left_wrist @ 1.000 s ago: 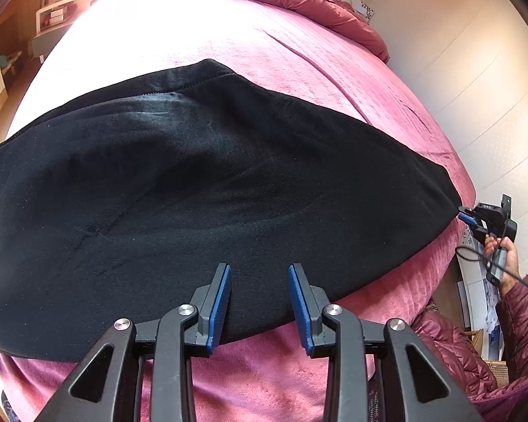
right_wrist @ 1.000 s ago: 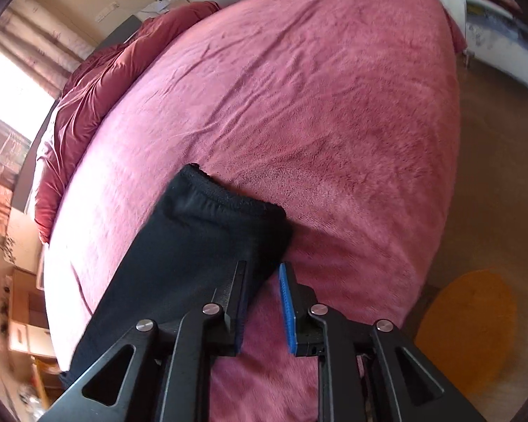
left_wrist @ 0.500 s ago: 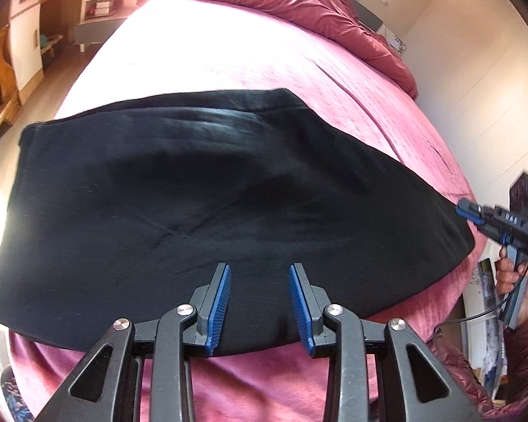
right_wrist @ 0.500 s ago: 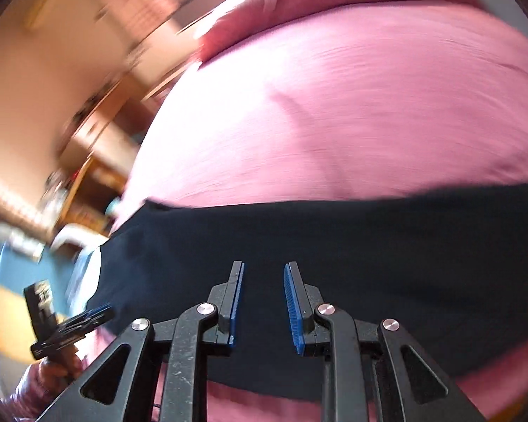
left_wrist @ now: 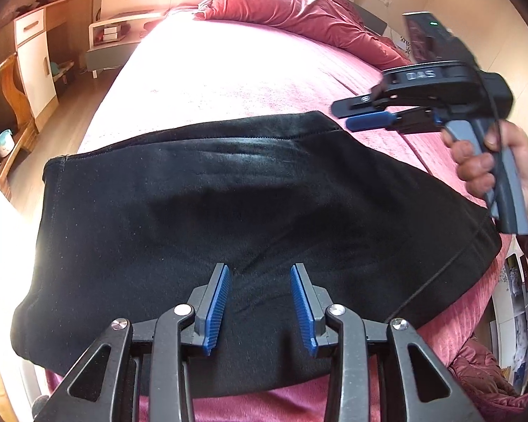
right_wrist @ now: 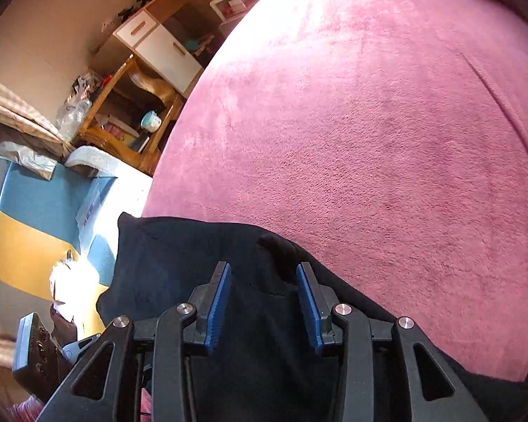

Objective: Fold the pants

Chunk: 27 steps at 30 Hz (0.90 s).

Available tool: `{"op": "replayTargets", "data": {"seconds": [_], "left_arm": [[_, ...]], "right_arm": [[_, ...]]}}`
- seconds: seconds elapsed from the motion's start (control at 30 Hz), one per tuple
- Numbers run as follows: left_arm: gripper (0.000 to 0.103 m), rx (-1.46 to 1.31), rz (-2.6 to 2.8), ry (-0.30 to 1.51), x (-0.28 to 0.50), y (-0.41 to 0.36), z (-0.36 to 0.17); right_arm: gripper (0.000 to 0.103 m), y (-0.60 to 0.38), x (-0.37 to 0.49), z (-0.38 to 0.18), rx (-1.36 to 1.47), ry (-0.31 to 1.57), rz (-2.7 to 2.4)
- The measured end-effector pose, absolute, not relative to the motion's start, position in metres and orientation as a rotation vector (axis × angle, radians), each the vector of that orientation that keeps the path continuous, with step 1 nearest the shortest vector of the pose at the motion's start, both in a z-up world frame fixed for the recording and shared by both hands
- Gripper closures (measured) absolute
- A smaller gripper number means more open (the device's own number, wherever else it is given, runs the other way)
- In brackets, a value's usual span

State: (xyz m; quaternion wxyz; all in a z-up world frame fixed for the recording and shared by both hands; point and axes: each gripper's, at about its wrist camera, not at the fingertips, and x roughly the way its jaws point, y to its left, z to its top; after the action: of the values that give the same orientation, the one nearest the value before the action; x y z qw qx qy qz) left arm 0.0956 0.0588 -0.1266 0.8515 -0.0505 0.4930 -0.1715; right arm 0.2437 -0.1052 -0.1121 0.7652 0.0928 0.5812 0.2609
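Note:
Black pants (left_wrist: pixel 228 218) lie flat across the near part of a pink bed (left_wrist: pixel 228 70). My left gripper (left_wrist: pixel 260 302) is open and empty, hovering over the near edge of the pants. In the left wrist view my right gripper (left_wrist: pixel 355 114) hovers at the far right edge of the pants, held in a hand. In the right wrist view the right gripper (right_wrist: pixel 262 302) is open and empty above the black fabric (right_wrist: pixel 193 256), beside a small raised fold (right_wrist: pixel 281 249).
A red quilt (left_wrist: pixel 299 7) is bunched at the head of the bed. Wooden shelves and a white cabinet (left_wrist: pixel 35 56) stand along the left wall. The bed's left edge (right_wrist: pixel 165 161) drops to the floor. The pink bedspread (right_wrist: pixel 369 123) stretches beyond the pants.
The right gripper has let go of the pant cuff, swung round and moved to the far edge of the pants near the left gripper. The pants now lie shorter, folded over.

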Motion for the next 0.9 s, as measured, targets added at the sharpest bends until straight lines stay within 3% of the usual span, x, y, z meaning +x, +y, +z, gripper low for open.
{"op": "replayTargets", "data": {"seconds": [0.17,0.2,0.23,0.4,0.67,0.8,0.9], "left_arm": [[0.065,-0.11,-0.362,1.04,0.102,0.058,-0.13],[0.065,-0.112,-0.363,1.042,0.101,0.061,-0.13],[0.065,-0.113,-0.363,1.047,0.103,0.062,-0.132],[0.065,-0.104,-0.345,1.048,0.109,0.062,-0.137],[0.065,-0.114,-0.29,1.099,0.124,0.061,-0.149],[0.058,-0.12,-0.257,1.088,0.117,0.066,-0.136],[0.043,-0.144,-0.216,1.08,0.105,0.08,-0.127]], "right_arm": [[0.07,-0.085,0.248,-0.124,0.15,1.316,0.68],[0.078,-0.082,0.247,-0.124,0.131,1.31,0.683],[0.093,-0.079,0.247,-0.124,0.105,1.295,0.673],[0.097,-0.097,0.244,-0.095,0.18,1.115,0.641],[0.097,-0.084,0.255,-0.14,0.137,1.165,0.475],[0.083,-0.088,0.247,-0.127,0.131,1.143,0.465],[0.054,-0.098,0.23,-0.11,0.115,1.095,0.408]]}}
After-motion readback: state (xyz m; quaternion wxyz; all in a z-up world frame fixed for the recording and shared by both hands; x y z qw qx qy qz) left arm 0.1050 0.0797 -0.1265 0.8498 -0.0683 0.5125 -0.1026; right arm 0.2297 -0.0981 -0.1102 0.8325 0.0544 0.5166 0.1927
